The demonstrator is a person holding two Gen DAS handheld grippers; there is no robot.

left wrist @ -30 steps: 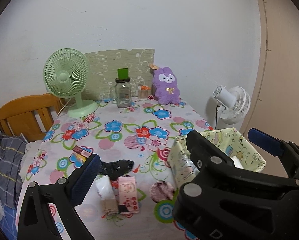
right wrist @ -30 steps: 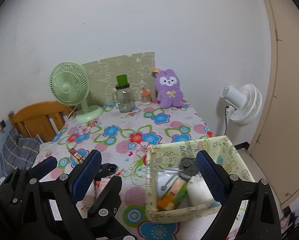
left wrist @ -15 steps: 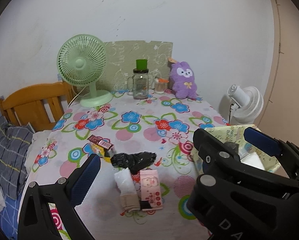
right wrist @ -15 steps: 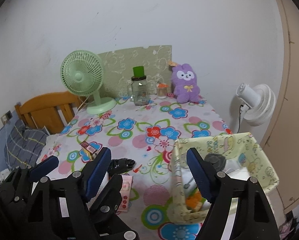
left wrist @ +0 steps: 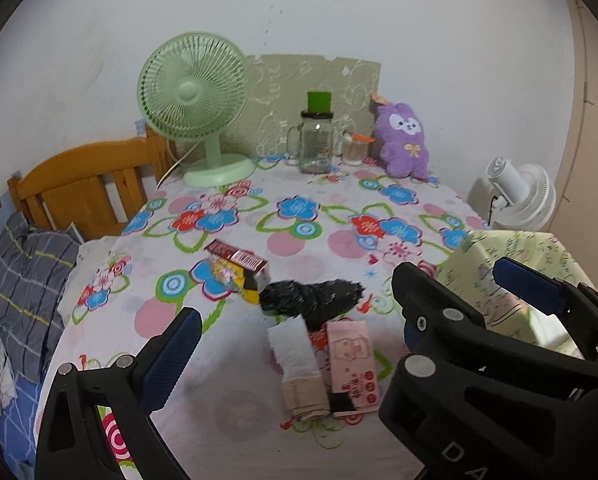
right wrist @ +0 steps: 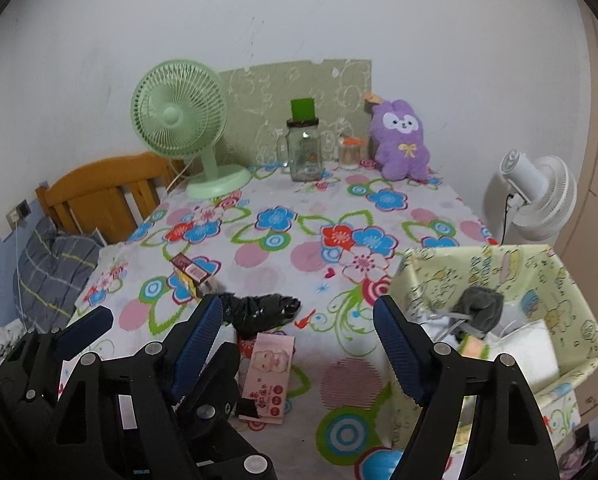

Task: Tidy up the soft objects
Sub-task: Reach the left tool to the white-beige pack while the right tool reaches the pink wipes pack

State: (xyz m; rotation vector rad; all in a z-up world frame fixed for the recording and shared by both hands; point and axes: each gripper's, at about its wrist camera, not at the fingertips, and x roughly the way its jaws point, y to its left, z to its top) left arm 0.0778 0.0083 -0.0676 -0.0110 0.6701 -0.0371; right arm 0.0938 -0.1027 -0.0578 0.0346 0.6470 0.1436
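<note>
Right gripper [right wrist: 299, 344]: apart, empty.
Left gripper [left wrist: 295, 344]: apart, empty.
Risk: bag [left wrist: 311, 300] likely slips; tissues [left wrist: 351, 360] snag.

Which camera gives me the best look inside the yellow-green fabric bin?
The right wrist view: the bin sits open beside the right claw, showing a grey item and white bundle inside. The left wrist view shows only its outer wall; the right claw hides the interior.
</note>
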